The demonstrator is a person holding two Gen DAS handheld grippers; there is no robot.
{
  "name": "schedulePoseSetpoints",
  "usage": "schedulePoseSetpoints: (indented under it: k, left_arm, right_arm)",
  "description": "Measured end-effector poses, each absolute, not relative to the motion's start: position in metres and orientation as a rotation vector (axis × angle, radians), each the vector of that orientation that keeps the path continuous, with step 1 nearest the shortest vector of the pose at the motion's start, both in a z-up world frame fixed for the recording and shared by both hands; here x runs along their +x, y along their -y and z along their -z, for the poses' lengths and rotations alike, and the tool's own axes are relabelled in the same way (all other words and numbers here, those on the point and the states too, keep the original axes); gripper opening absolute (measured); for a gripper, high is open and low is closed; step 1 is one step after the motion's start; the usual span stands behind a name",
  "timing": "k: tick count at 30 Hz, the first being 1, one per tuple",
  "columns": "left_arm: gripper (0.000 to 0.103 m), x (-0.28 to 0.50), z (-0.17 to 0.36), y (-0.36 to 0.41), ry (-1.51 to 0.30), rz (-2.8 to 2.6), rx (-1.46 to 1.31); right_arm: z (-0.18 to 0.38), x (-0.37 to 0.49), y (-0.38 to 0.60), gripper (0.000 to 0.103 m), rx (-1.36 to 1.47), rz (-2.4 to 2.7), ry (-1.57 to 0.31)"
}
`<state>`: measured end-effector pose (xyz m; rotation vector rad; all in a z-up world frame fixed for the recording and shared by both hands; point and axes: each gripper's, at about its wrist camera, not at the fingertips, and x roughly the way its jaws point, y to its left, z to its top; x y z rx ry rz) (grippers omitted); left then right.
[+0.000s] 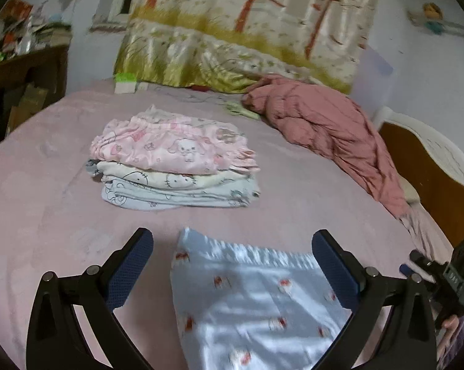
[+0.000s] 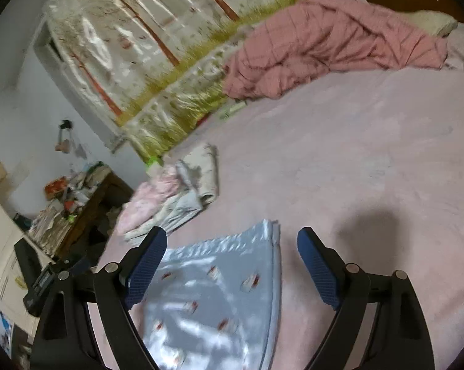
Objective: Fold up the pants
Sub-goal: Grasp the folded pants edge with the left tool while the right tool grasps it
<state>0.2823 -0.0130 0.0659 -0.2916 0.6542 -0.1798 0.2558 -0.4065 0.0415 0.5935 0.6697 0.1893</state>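
Note:
Light blue pants with small red prints lie flat on the pink bed sheet, folded into layers at one edge. My left gripper hovers over their waistband end, jaws wide, its blue pads clear of the cloth. My right gripper is open too, above the same pants, with nothing pinched. Each gripper shows at the edge of the other's view: the right gripper body and the left gripper body.
A stack of folded children's clothes sits further up the bed. A rumpled pink quilt lies by the patterned curtain. A cluttered wooden desk stands beside the bed, and a headboard at the right.

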Motion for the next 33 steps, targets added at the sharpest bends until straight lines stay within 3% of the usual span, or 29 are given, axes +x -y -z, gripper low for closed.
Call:
schedulePoseSetpoints:
  k: [10, 12, 18, 22, 26, 29, 31, 33]
  left_arm:
    - [0.1, 0.327, 0.023, -0.022, -0.702, 0.128, -0.359]
    - [0.099, 0.332, 0.031, -0.031, -0.728, 0.13, -0.421]
    - [0.098, 0.335, 0.043, -0.047, -0.753, 0.151, -0.499]
    - [0.09, 0.342, 0.058, -0.044, -0.807, 0.15, -0.51]
    - [0.09, 0.347, 0.069, -0.041, -0.835, 0.136, -0.502]
    - [0.089, 0.347, 0.069, -0.038, -0.83, 0.135, -0.49]
    - [0.08, 0.348, 0.07, -0.037, -0.829, 0.149, -0.485]
    - [0.063, 0.35, 0.071, -0.037, -0.834, 0.206, -0.523]
  right_arm:
    - [0.055, 0.343, 0.411, 0.087, 0.654, -0.201, -0.77]
    - [0.066, 0.349, 0.409, 0.082, 0.654, -0.195, -0.811]
    - [0.074, 0.352, 0.389, 0.082, 0.622, -0.271, -0.832]
    - [0.089, 0.356, 0.387, 0.081, 0.685, -0.294, -0.852]
    - [0.093, 0.356, 0.385, 0.081, 0.699, -0.291, -0.834]
    - [0.094, 0.362, 0.375, 0.076, 0.626, -0.271, -0.848]
    - [0.093, 0.366, 0.371, 0.072, 0.598, -0.271, -0.856]
    - [0.093, 0.368, 0.369, 0.057, 0.593, -0.285, -0.864]
